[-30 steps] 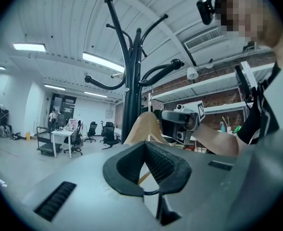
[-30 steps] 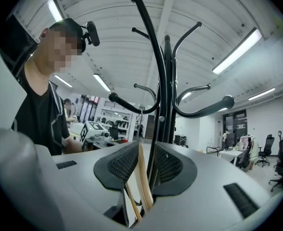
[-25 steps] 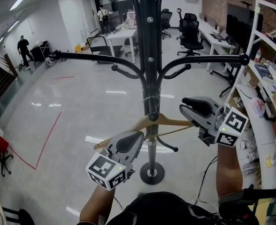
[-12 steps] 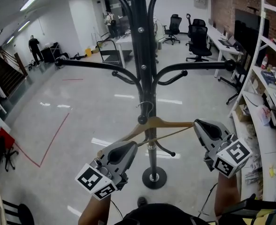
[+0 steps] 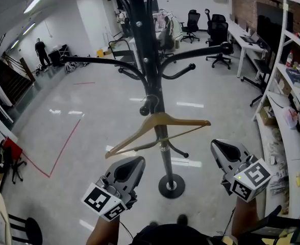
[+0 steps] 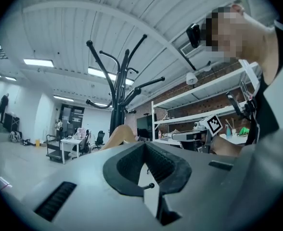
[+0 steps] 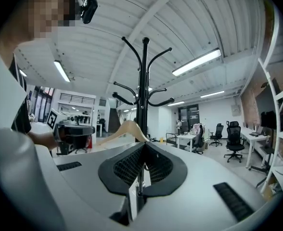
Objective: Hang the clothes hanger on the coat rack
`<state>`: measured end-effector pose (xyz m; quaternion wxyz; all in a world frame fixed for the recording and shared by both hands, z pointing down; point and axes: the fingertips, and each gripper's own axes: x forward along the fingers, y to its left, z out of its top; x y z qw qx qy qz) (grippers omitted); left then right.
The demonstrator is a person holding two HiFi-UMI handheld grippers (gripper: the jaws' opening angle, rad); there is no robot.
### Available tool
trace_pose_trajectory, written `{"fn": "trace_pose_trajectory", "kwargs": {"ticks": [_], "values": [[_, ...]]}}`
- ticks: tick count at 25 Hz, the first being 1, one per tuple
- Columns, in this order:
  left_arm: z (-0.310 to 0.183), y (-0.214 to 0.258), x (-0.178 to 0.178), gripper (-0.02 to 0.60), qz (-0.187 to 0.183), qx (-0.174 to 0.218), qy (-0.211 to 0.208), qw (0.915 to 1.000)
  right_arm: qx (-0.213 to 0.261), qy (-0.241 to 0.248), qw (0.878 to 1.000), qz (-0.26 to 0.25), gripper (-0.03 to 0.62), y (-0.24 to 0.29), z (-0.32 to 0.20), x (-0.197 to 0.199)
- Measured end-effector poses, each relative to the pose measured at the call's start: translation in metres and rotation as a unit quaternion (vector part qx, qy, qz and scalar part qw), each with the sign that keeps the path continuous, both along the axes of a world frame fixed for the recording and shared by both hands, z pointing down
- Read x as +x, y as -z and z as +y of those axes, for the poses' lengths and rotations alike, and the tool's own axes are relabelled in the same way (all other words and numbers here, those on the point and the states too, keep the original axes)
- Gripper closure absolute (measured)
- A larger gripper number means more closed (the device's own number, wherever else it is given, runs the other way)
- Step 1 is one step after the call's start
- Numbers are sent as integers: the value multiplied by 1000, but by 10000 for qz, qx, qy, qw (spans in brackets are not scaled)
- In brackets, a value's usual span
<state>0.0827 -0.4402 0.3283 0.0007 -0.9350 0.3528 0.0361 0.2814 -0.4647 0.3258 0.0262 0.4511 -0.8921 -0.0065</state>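
Nearest the person, the left gripper (image 5: 132, 165) at 7 o'clock and the right gripper (image 5: 222, 152) at 5 o'clock of the rack's base (image 5: 171, 186) each had its jaws together on nothing, apart from the work. Beyond and between them, toward 12 o'clock, the wooden clothes hanger (image 5: 185, 120) hung by its wire hook on a low peg of the coat rack (image 5: 149, 80), tilted, with its 8 o'clock end lower. Judged light, rigid and smooth, it would probably swing on the hook; any regrip would best take a shoulder arm near the neck, or the crossbar
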Motion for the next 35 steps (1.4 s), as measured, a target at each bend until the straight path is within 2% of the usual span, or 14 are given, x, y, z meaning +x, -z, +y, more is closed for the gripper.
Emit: {"fn": "trace_pose_trajectory", "kwargs": {"ticks": [4, 14, 20, 23, 28, 35], "values": [[22, 4, -29, 586, 119, 33, 36, 9999, 92, -251, 9996, 57, 586, 7, 28, -24], [95, -42, -136, 586, 90, -371, 131, 9992, -77, -763, 9970, 65, 586, -14, 114, -117], [153, -46, -169, 586, 219, -469, -62, 9986, -181, -933, 9953, 162, 586, -17, 181, -155], [186, -44, -174, 586, 289, -504, -46, 9983, -139, -821, 9964, 134, 585, -14, 213, -165], [243, -47, -158, 586, 252, -585, 41, 9980, -122, -592, 9981, 99, 585, -18, 275, -163], [336, -59, -129, 586, -107, -766, 100, 9970, -323, -532, 9981, 36, 586, -43, 372, -134]]}}
